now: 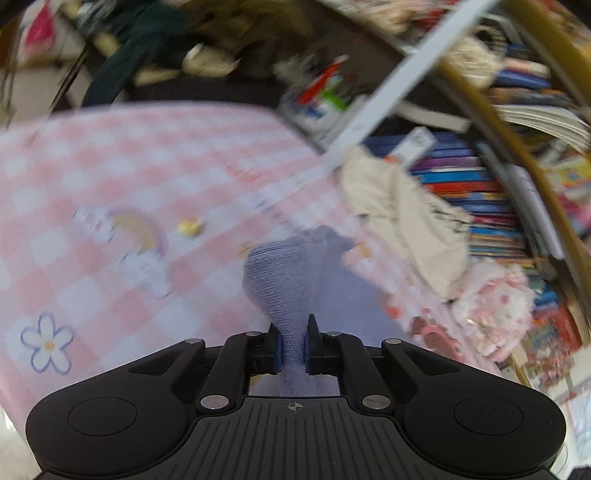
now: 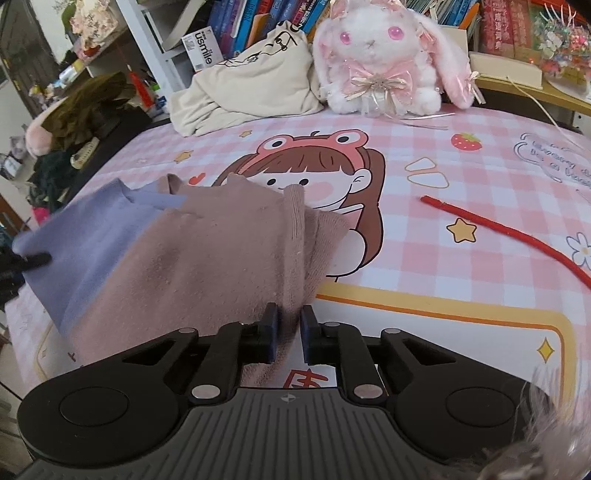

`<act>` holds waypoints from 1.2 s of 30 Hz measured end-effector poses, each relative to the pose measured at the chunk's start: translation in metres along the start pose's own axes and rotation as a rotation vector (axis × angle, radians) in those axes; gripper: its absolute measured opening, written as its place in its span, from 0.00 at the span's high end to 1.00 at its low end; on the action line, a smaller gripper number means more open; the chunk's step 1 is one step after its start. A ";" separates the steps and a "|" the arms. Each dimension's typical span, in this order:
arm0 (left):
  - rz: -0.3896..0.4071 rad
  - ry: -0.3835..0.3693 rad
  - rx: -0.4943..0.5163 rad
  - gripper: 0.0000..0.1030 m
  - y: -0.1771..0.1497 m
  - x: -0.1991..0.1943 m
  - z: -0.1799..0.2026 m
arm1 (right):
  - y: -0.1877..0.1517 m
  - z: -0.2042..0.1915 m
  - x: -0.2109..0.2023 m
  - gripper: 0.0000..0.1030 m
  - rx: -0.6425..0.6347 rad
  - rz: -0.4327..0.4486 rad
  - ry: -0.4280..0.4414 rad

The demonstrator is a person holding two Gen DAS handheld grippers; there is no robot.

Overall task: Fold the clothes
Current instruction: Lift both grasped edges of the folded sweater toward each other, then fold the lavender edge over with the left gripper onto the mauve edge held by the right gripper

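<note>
In the left wrist view, my left gripper point(image 1: 293, 343) is shut on a bunched ribbed edge of lavender cloth point(image 1: 273, 280), lifted above the pink checked tablecloth point(image 1: 110, 177); this view is blurred. My right gripper point(image 2: 289, 332) is shut on a ribbed hem of dusty-pink cloth point(image 2: 207, 251), which drapes up and left from the jaws. The lavender cloth point(image 2: 85, 247) shows beside and under the pink one at the left. A dark fingertip of the left gripper point(image 2: 35, 260) pinches its far left edge. Whether the two colours belong to one garment I cannot tell.
A white and pink plush rabbit point(image 2: 384, 55) and a beige cloth bag point(image 2: 251, 88) sit at the table's far edge against shelves of books point(image 2: 258, 22). A red cord point(image 2: 517, 232) lies on the right. Clutter and dark clothing point(image 2: 85, 107) stand beyond the left edge.
</note>
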State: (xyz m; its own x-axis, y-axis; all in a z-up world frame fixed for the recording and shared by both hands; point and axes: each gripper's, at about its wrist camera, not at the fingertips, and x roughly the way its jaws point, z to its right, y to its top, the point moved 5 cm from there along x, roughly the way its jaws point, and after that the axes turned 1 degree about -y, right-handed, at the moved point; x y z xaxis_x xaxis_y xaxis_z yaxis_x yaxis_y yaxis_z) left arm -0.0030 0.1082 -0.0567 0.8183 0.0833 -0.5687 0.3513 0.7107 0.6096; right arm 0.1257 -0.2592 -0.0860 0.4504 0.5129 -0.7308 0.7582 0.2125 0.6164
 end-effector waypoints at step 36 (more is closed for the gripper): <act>-0.129 -0.089 0.842 0.88 -0.149 -0.017 0.209 | 0.005 0.037 -0.029 0.56 0.194 -0.030 0.242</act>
State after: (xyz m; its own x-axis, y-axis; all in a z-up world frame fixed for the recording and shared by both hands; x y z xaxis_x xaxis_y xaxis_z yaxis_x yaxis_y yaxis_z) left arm 0.0263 -0.1450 -0.0221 0.7689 -0.0432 -0.6379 0.6362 -0.0476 0.7701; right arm 0.1341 -0.3037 -0.0722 0.3191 0.6969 -0.6423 0.8555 0.0798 0.5116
